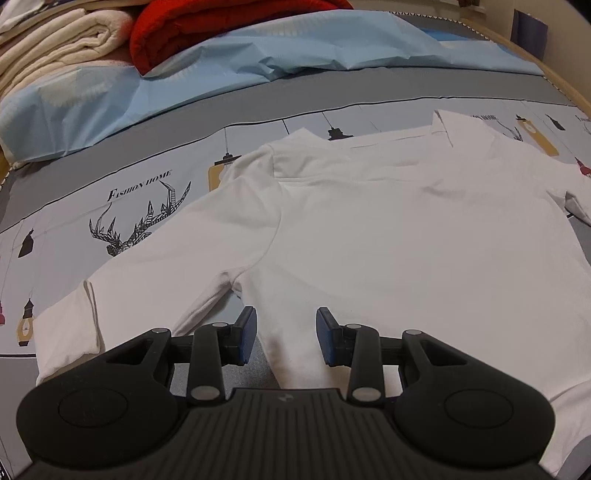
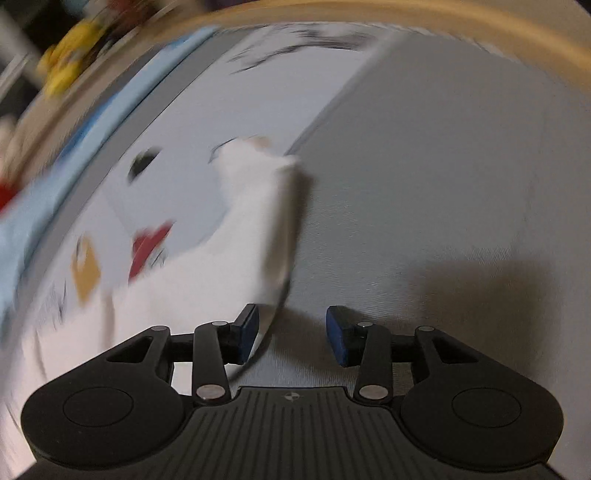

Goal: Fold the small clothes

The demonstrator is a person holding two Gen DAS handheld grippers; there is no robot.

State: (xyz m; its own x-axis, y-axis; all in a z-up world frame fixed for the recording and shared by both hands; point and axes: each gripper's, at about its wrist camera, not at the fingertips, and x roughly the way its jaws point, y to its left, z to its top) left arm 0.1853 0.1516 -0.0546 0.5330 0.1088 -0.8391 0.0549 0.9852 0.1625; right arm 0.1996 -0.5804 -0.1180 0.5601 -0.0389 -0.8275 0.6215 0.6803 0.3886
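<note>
White long-sleeved shirt (image 1: 388, 236) is lying spread flat on the printed bedsheet (image 1: 122, 206), collar end away from me, sleeves reaching out to either side.

Left gripper (image 1: 286, 336) is hovering low over the near side seam, just below the armpit. Jaws are standing wide apart, nothing between them; cloth is showing through the gap.

Right gripper (image 2: 291, 334) is hanging over the other side, also gaping and empty. Its view is smearing badly, so I am only guessing that the white strip (image 2: 258, 206) running ahead of its left finger is the far sleeve, with bare grey sheet under the right finger.

Handling: the shirt is looking light, thin and limp, probably a soft knit. It is likely going to sag and crease wherever it is lifted, and drag on the sheet rather than slide. Best holds seem to be the doubled edges: the cuff (image 1: 62, 332), the shoulder seam, the hem corner. A pinch in mid-panel would likely gather two layers.

Around: a crumpled pale blue cover (image 1: 184, 77) is lying beyond the collar, with a red blanket (image 1: 221, 26) and a cream one (image 1: 55, 48) rolled up behind it, all well apart from the shirt. Nothing is sitting on the garment or blocking either sleeve.
</note>
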